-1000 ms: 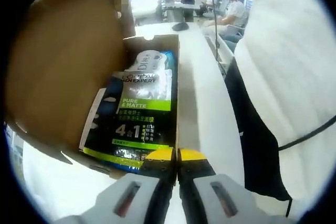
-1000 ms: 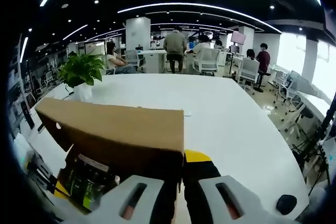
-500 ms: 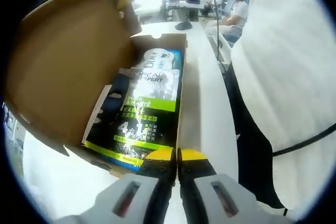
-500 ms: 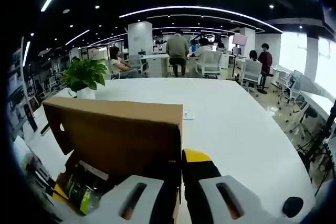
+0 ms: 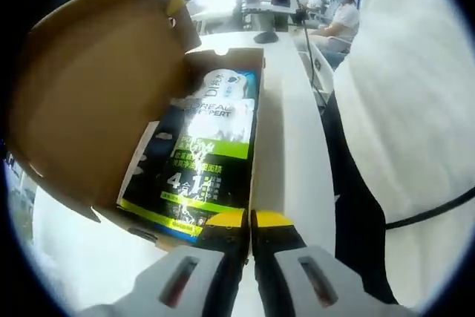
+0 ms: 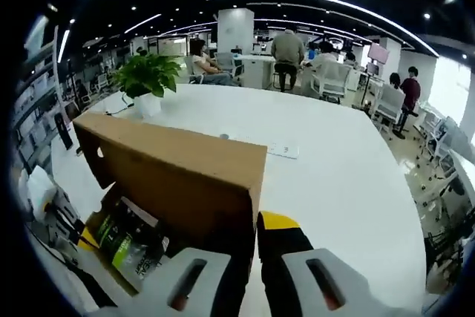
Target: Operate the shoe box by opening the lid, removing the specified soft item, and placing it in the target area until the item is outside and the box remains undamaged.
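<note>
**Box lid held up, soft pack still inside**

The big white table point(image 6: 349, 176) spreads out wide in the right gripper view, with lots of bare room from 12 to 3 o'clock. A potted plant point(image 6: 148, 79) stands far off at 10 o'clock, near the table's far edge.

The shoe box point(image 5: 256, 109) sits on the table with its lid point(image 5: 89, 94) tipped up and back. In the left gripper view the lid fills the side from 8 to 11 o'clock. A strip of bare table runs along the box's long edge at 1 o'clock. Past that strip is a person in a white top point(image 5: 415, 109), very close, from 1 to 4 o'clock.

The soft pack point(image 5: 200, 161), black and green, lies flat in the box, filling it wall to wall.

The right gripper point(image 6: 254, 246) is pinched tight on the lid's edge. The left gripper point(image 5: 249, 220) has its yellow tips pressed together at the box's near edge at 6 o'clock. I cannot tell if it holds that edge.

Since half a second ago, the lid stays up and the pack has not moved. The right gripper view now looks more to the left.
</note>
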Demonstrator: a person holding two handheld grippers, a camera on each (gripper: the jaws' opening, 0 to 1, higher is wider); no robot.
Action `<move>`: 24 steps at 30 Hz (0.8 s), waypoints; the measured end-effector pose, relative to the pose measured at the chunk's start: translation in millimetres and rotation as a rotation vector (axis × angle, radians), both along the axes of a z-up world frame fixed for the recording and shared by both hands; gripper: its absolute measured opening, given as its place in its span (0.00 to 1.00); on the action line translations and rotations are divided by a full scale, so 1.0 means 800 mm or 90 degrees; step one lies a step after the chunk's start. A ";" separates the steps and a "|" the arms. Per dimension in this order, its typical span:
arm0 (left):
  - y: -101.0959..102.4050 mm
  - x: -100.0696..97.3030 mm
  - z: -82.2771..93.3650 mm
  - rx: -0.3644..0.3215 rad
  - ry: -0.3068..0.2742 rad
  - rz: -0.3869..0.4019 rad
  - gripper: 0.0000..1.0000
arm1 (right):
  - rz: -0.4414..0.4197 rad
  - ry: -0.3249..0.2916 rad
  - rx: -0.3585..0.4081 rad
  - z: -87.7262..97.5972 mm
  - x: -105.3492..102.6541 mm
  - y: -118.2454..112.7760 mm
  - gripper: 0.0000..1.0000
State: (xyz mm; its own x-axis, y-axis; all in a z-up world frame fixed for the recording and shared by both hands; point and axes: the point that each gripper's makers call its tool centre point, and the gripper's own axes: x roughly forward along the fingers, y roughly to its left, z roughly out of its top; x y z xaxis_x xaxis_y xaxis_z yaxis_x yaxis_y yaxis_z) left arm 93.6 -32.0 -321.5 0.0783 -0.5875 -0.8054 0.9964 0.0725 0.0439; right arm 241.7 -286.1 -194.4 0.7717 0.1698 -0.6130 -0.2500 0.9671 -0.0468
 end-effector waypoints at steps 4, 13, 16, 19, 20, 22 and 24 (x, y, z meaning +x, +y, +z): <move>0.000 0.000 0.000 -0.004 -0.001 -0.008 0.01 | -0.018 -0.001 -0.019 0.001 0.009 0.004 0.00; 0.000 -0.001 -0.001 0.012 0.023 -0.007 0.01 | -0.088 -0.018 0.047 -0.001 0.020 0.005 0.00; 0.001 -0.002 -0.001 -0.002 0.013 -0.025 0.01 | -0.059 -0.041 -0.026 -0.002 0.023 0.005 0.00; 0.000 -0.002 -0.001 0.000 0.007 -0.023 0.01 | -0.073 -0.043 -0.018 -0.003 0.024 0.005 0.00; 0.000 -0.002 -0.001 0.000 0.006 -0.021 0.01 | -0.073 -0.044 -0.018 -0.004 0.025 0.004 0.00; -0.001 -0.003 -0.001 0.001 0.002 -0.017 0.01 | -0.077 -0.047 -0.016 -0.006 0.029 0.002 0.00; -0.001 -0.005 -0.003 0.013 -0.014 -0.022 0.01 | -0.085 -0.048 -0.015 -0.011 0.034 -0.003 0.00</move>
